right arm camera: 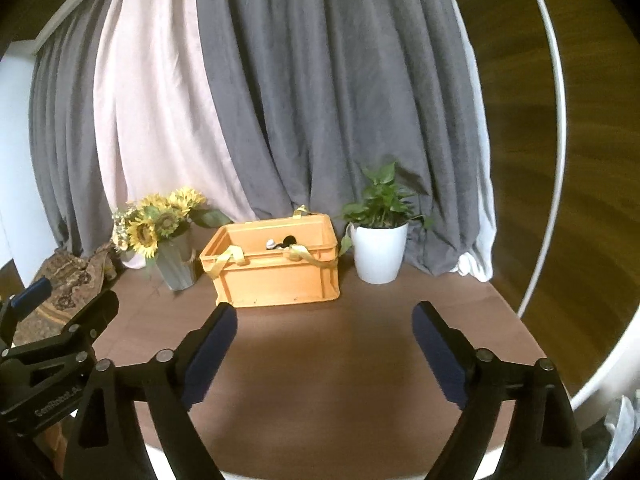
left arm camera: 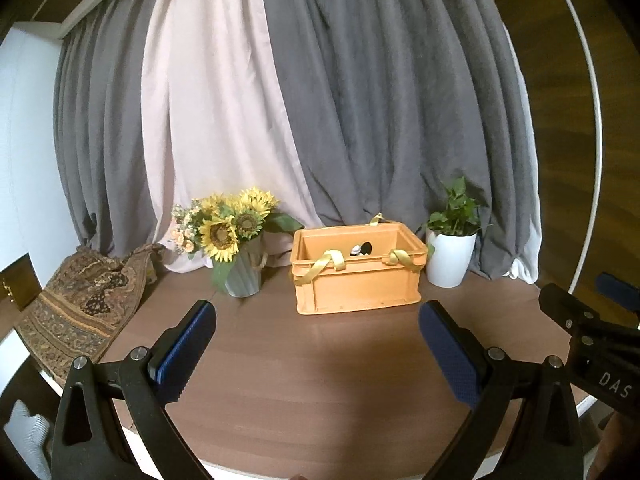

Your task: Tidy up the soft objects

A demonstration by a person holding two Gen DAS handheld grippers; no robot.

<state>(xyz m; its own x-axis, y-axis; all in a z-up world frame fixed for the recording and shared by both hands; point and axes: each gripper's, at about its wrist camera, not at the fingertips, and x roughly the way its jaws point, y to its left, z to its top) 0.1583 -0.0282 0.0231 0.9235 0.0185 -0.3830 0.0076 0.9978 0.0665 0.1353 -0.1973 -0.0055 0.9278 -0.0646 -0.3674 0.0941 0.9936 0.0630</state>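
Grey and pale pink curtains are hanging behind a round brown table, where an orange crate is sitting between a sunflower vase and a white potted plant. Yellow fabric straps are draping over the crate's near rim, and something small in black and white is peeking up inside — too little of it is showing to name.

Both tools are hovering above the bare tabletop, well short of the crate: the left gripper and the right gripper are each standing wide apart, holding nothing.

The straps are probably going to behave limp and light, sagging wherever they are pinched, so a mid-loop pinch looks safest. A patterned cloth is lying crumpled at the table's left edge — likely floppy too, best taken at a raised fold.
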